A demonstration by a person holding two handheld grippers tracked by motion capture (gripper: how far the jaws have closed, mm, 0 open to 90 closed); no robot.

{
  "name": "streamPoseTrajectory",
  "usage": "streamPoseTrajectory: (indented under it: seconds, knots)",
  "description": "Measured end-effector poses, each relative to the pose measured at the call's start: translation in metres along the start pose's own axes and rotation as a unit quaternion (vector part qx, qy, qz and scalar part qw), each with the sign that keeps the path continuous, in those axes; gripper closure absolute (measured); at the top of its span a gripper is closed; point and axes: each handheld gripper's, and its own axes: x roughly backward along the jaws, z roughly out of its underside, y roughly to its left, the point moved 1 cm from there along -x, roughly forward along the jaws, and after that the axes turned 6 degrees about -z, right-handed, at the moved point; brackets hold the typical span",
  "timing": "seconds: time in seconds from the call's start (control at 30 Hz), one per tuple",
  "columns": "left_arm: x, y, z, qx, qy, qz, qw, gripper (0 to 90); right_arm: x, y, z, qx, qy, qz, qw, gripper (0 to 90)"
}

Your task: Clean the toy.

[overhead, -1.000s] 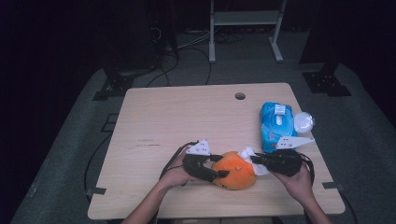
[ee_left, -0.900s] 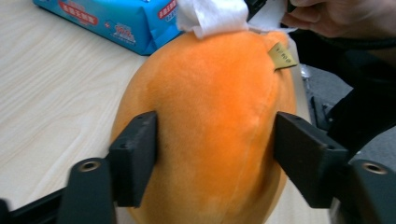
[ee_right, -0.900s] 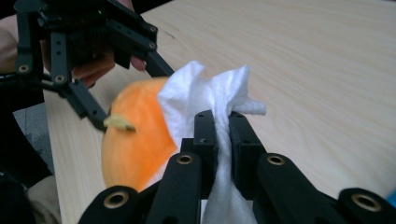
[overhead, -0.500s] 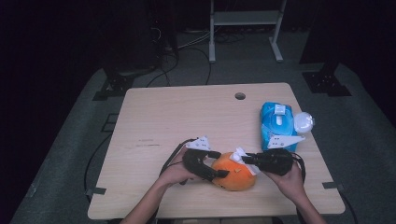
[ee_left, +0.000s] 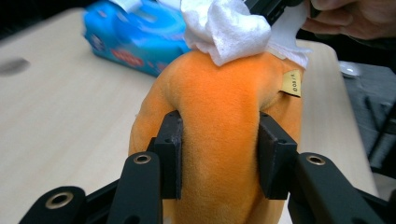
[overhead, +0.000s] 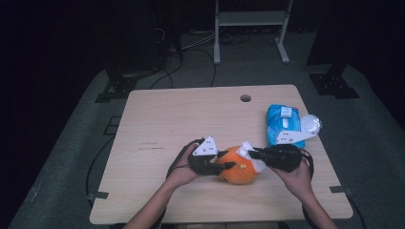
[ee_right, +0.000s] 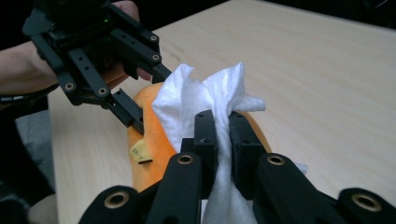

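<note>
While the left gripper [ee_left: 219, 154] clamps a fold of the orange plush [ee_left: 224, 121], its pads dent the pile on both sides; the jaws have just been closing, and the plush is between them. The right gripper [ee_right: 223, 140] is clenched on a white wipe [ee_right: 205, 98], which bunches above the jaw tips and hangs below them.

Plush sits between the two grippers, on the table [overhead: 167, 119] near its front edge. The wipe lies on the top of the plush.

Handling, judged: plush is soft and light, gives under the pads, not slippery, not fragile. Best taken on a raised ridge, as now; a shallow pinch could slip off the pile. Wipe is limp and thin, may tear if dragged hard.

Views: left gripper view shows the pad dents and a small tan tag [ee_left: 292, 84] past the right-hand jaw. The high view gives the layout: blue wipe pack [overhead: 282, 121] beyond the right gripper, well apart from the plush. Right gripper view shows the left gripper's linkage beyond the wipe.
</note>
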Motion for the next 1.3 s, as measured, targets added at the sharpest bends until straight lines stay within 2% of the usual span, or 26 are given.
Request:
streamPoseTrajectory:
  seconds: [0.03,0.1,0.13,0.17,0.23,0.27,0.3,0.37,0.4,0.47,0.5,0.53,0.6,0.63,0.7,0.73,0.77,0.9,0.93,1.03,1.13,1.3]
  knots:
    - [-0.001,0.002,0.001,-0.009,-0.003,-0.009,0.9999,58.5,-0.001,-0.001,-0.003,0.003,-0.002,0.003,1.0,82.8]
    - [-0.004,0.006,0.005,-0.004,0.002,-0.016,0.9999,52.1,-0.004,-0.003,-0.007,0.008,-0.001,0.009,0.9999,82.8]
    - [-0.007,0.008,0.01,0.01,0.014,-0.004,0.9998,52.1,-0.008,-0.005,-0.006,0.01,0.008,0.016,0.9998,82.8]
    - [-0.009,0.011,0.015,0.025,0.022,0.01,0.9994,45.7,-0.013,-0.008,-0.003,0.013,0.022,0.02,0.9995,82.8]
    - [-0.006,0.017,0.021,0.06,0.022,0.039,0.9972,36.1,-0.024,-0.011,0.007,0.005,0.033,0.009,0.9994,82.8]
    - [-0.003,0.019,0.022,0.073,0.022,0.054,0.9956,32.1,-0.026,-0.012,0.011,-0.003,0.029,-0.002,0.9996,82.8]
    - [0.003,0.024,0.021,0.113,0.011,0.069,0.9911,28.0,-0.027,-0.009,0.014,-0.002,0.033,-0.017,0.9993,82.9]
    - [0.003,0.024,0.023,0.119,0.017,0.071,0.9902,26.4,-0.026,-0.003,0.016,0.006,0.04,-0.019,0.999,82.9]
    - [0.003,0.024,0.023,0.119,0.017,0.071,0.9902,26.5,-0.026,-0.003,0.016,0.006,0.04,-0.019,0.999,82.9]
    - [-0.003,0.019,0.026,0.107,0.026,0.072,0.9914,26.6,-0.024,0.001,0.018,0.009,0.044,-0.021,0.9988,82.8]
    - [-0.006,0.013,0.025,0.093,0.036,0.057,0.9934,28.0,-0.023,0.005,0.019,0.009,0.045,-0.016,0.9988,82.9]
    - [-0.006,0.013,0.025,0.093,0.036,0.057,0.9934,30.1,-0.023,0.005,0.019,0.009,0.045,-0.016,0.9988,82.9]
    - [-0.006,0.009,0.022,0.083,0.044,0.05,0.9943,30.6,-0.022,0.012,0.015,0.024,0.041,-0.008,0.9989,82.8]
    - [-0.007,0.004,0.021,0.073,0.044,0.051,0.9951,31.1,-0.026,0.021,0.009,0.038,0.036,-0.016,0.9985,82.8]
    - [-0.007,0.003,0.021,0.067,0.047,0.05,0.9954,31.3,-0.029,0.025,0.007,0.046,0.04,-0.016,0.998,82.8]
    - [-0.006,0.003,0.021,0.065,0.047,0.048,0.9956,31.4,-0.033,0.028,0.007,0.061,0.045,-0.011,0.9971,82.8]
    - [-0.005,0.005,0.023,0.072,0.045,0.051,0.9951,32.5,-0.035,0.029,0.006,0.072,0.049,-0.003,0.9962,82.8]
    - [-0.004,0.008,0.026,0.081,0.039,0.056,0.9944,33.7,-0.028,0.02,0.01,0.056,0.042,0.01,0.9975,82.7]
    - [-0.004,0.009,0.027,0.084,0.037,0.057,0.9941,34.1,-0.021,0.012,0.015,0.04,0.038,0.015,0.9983,82.7]
    - [-0.003,0.008,0.027,0.083,0.041,0.056,0.9941,34.3,-0.012,0.006,0.022,0.026,0.039,0.023,0.9986,82.7]
    - [-0.003,0.008,0.025,0.093,0.047,0.054,0.9931,34.5,-0.006,0.005,0.028,0.017,0.042,0.027,0.9986,82.7]
    - [-0.004,0.006,0.023,0.098,0.05,0.049,0.9927,34.5,0.001,0.007,0.035,0.006,0.046,0.023,0.9986,82.6]
